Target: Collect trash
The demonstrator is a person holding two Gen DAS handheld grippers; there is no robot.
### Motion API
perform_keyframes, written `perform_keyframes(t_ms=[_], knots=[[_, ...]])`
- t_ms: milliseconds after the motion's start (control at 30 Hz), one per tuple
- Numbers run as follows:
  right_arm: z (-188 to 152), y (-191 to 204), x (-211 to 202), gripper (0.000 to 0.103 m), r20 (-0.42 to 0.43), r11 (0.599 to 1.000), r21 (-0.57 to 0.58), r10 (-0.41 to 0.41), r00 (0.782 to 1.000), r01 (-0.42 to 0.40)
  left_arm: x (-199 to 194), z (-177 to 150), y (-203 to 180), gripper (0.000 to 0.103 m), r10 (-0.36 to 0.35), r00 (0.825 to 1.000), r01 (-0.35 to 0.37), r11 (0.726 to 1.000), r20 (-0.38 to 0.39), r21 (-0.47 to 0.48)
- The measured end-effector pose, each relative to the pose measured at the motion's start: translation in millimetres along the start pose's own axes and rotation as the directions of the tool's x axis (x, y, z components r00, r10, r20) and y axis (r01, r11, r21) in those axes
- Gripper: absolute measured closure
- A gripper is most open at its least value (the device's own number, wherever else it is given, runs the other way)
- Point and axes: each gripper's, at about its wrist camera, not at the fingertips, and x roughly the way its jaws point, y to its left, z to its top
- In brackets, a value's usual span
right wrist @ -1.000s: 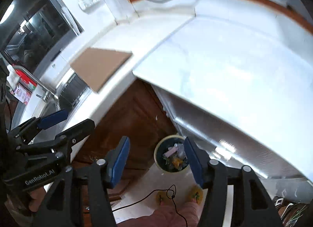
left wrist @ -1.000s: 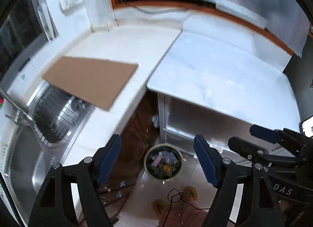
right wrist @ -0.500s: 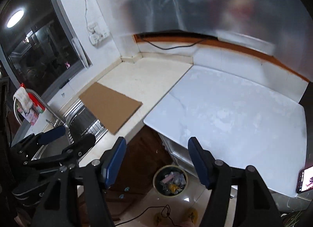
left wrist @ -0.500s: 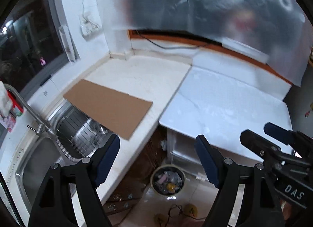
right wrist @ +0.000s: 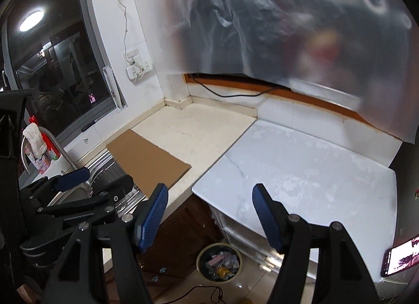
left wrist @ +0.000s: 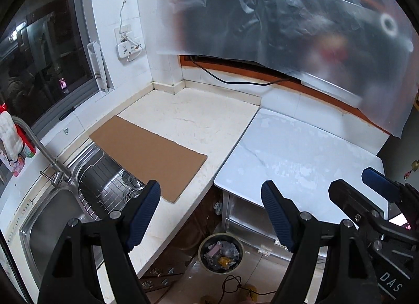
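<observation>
both tongs hung above the tabletop with nothing in them: the left tongs were spread wide, and the right tongs likewise. the trash lay in the round bin on the floor, below the tabletop's edge, heaped with wrappers. a cardboard sheet lay flat on the tabletop, one end overhanging the sink, perhaps to cover it. no loose trash showed on the pale slab, so the collecting looked mostly done.
</observation>
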Motion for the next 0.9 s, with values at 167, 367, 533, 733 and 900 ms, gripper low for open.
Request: perform_keyframes(t_ms=[167,367,533,733,900], knots=[[2.5,0.6,-1.0,0.036,0.008,1.000,0.000,-0.009,1.000,0.009,-1.6,3.4,-0.8,0.025,0.002,1.000,-0.002,1.000,0.009,0.003],[2.1,0.6,-1.1,0.036,0.011,1.000,0.003,-0.016,1.000,0.016,-2.2,5.3,-1.9,0.025,0.007,1.000,-0.007,1.000,0.016,0.012],[-0.2,1.5,-3.5,0.036,0.017,1.000,0.011,-0.017,1.000,0.017,-2.9,6.1,-2.8,0.025,0.008,1.000,-0.008,1.000,0.017,0.014],[-0.8,1.4,-5.3,0.036,0.024,1.000,0.012,-0.020,1.000,0.019,-5.0,5.5,-2.8,0.025,0.009,1.000,-0.009,1.000,0.021,0.016],[-0.9,0.5,-5.2,0.036,0.022,1.000,0.012,-0.018,1.000,0.018,-5.4,3.7,-3.4,0.025,0.010,1.000,-0.011,1.000,0.017,0.015]])
